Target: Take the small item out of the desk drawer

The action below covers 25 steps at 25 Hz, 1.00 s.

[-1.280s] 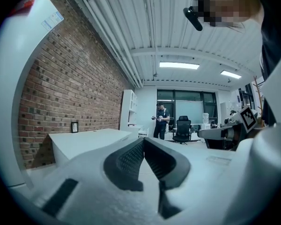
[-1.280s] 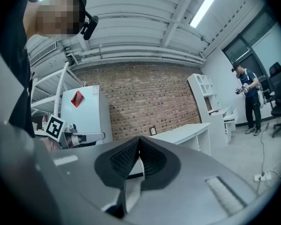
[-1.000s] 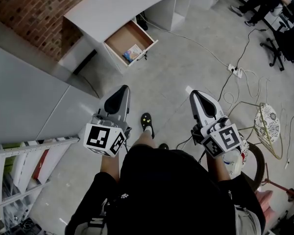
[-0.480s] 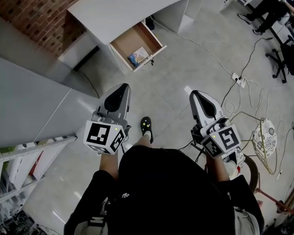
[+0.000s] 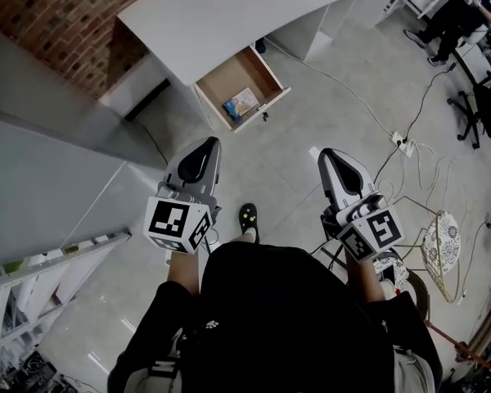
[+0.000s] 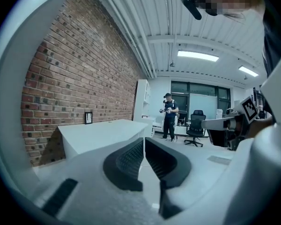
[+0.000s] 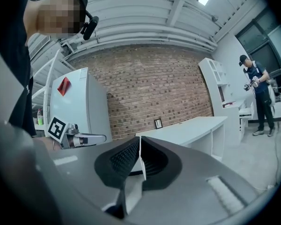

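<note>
I am at the first step: getting to the desk [image 5: 229, 11]. It stands by the brick wall [image 5: 57, 15], well away from me across the grey floor [image 5: 311, 97]. Its drawer [image 5: 226, 79] is already pulled out, so I do not need to open it. The small item [image 5: 241, 103] lies flat on the drawer's brown bottom, near the front corner. It looks like a thin blue and yellow packet, but it is too small for me to tell more. I hold both tools out in front of me, side by side, pointing toward the desk. The left gripper [image 5: 203, 147] has just been opening a tiny bit, but in its own view the two black pads [image 6: 126, 161] look together at the tips, with only a thin line between them and nothing in there. The right gripper [image 5: 331, 158] has its jaws pressed together too, and it is empty. Neither one is near the drawer yet. Next I think I must step closer until the drawer is right under my hands. Then I should open one gripper wide, dip it down into the drawer, and close it on the edge of the packet. A flat thing like that may be hard to pinch off the bottom.
</note>
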Each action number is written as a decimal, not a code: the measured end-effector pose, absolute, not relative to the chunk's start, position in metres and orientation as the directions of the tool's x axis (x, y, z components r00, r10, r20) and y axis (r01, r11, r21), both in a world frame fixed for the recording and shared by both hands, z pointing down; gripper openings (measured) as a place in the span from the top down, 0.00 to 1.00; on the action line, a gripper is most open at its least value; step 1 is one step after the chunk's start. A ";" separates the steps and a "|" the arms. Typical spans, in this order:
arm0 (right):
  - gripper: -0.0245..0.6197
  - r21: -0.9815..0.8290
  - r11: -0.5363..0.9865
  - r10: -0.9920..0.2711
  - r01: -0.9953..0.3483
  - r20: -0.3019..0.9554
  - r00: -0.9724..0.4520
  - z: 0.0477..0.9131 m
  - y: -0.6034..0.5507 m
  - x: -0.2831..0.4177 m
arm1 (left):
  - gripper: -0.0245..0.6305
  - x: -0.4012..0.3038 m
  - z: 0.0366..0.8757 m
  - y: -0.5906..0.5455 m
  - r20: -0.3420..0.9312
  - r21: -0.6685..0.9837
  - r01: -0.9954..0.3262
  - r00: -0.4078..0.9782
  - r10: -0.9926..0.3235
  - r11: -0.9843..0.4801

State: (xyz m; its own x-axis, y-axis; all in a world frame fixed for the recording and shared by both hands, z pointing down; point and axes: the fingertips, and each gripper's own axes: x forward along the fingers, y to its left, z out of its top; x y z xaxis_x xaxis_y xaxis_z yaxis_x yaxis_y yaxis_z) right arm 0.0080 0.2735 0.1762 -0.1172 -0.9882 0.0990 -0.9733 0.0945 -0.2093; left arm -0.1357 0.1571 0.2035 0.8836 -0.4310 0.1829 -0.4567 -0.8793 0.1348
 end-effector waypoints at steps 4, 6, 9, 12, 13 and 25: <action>0.95 -0.204 0.102 -0.986 -0.974 0.106 -0.126 0.177 0.249 0.004 | 0.95 -0.139 0.207 0.136 0.180 0.155 -0.455 0.886 -0.428 -0.877; 0.95 -0.202 0.109 -0.985 -0.973 0.108 -0.133 0.176 0.239 0.001 | 0.95 -0.143 0.208 0.129 0.181 0.162 -0.458 0.884 -0.430 -0.874; 0.95 -0.209 0.122 -0.984 -0.970 0.105 -0.146 0.176 0.227 -0.002 | 0.95 -0.147 0.212 0.121 0.187 0.170 -0.465 0.881 -0.435 -0.869; 0.94 -0.208 0.133 -0.981 -0.969 0.110 -0.159 0.177 0.218 -0.002 | 0.95 -0.152 0.214 0.116 0.190 0.177 -0.477 0.875 -0.446 -0.861; 0.94 -0.207 0.136 -0.980 -0.969 0.114 -0.162 0.177 0.214 -0.001 | 0.95 -0.154 0.214 0.114 0.191 0.179 -0.483 0.872 -0.451 -0.857; 0.94 -0.176 0.266 -0.946 -0.948 0.141 -0.292 0.184 0.141 0.028 | 0.93 -0.159 0.226 0.078 0.234 0.169 -0.609 0.789 -0.568 -0.775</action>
State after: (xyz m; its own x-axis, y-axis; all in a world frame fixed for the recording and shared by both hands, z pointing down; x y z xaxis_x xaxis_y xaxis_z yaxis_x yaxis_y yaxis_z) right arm 0.0276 0.1408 0.1835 -0.2921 -0.9459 0.1412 -0.9476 0.2663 -0.1765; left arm -0.1590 0.0782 0.2258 0.7889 -0.5681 0.2343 -0.6086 -0.7752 0.1694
